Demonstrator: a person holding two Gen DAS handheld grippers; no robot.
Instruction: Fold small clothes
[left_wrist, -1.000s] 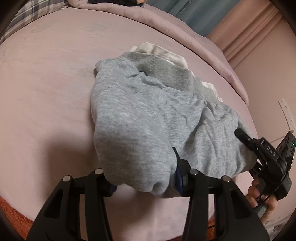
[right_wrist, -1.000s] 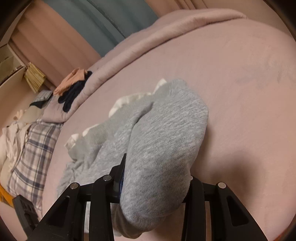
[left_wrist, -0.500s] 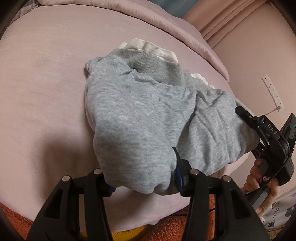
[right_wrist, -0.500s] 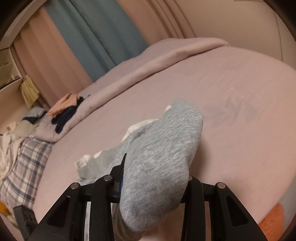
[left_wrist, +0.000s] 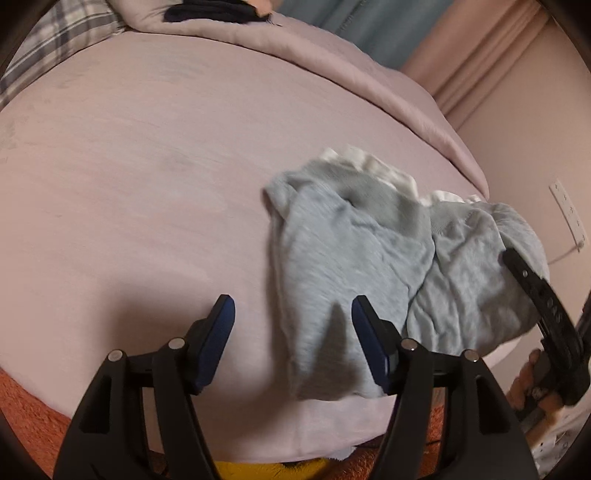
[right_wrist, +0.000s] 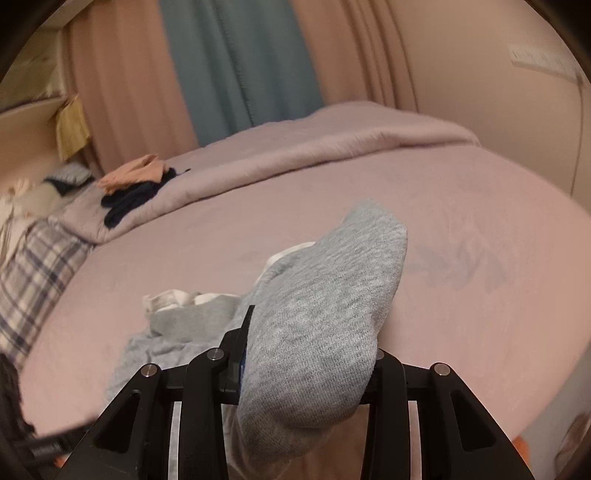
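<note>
The small grey fleece garment with a ribbed hem and white lining (left_wrist: 354, 251) lies crumpled on the pink bed sheet (left_wrist: 147, 184), toward the bed's right side and reaching its near edge, where one flap droops at the mattress rim. The left tongs (left_wrist: 291, 317) have just been opening and now stand released: the grey cloth is no longer between their blue pads and sits beside and partly behind the right-hand pad, so the garment lies ahead and to the right of these tongs, while bare sheet lies between the pads. The right tongs (right_wrist: 310, 354) are clenched on a thick bunch of the same grey fleece (right_wrist: 325, 295), which rises in a hump out of their jaws, with the rest trailing down to the left toward the sheet. In the left wrist view the garment's long axis runs roughly from the near edge toward the far right corner. By my judgement the right hand has the only hold, so any next fold turns on the left tongs retaking the loose near flap. Raised lettering on the right tool's black finger (left_wrist: 543, 295) is too blurred to read.
</note>
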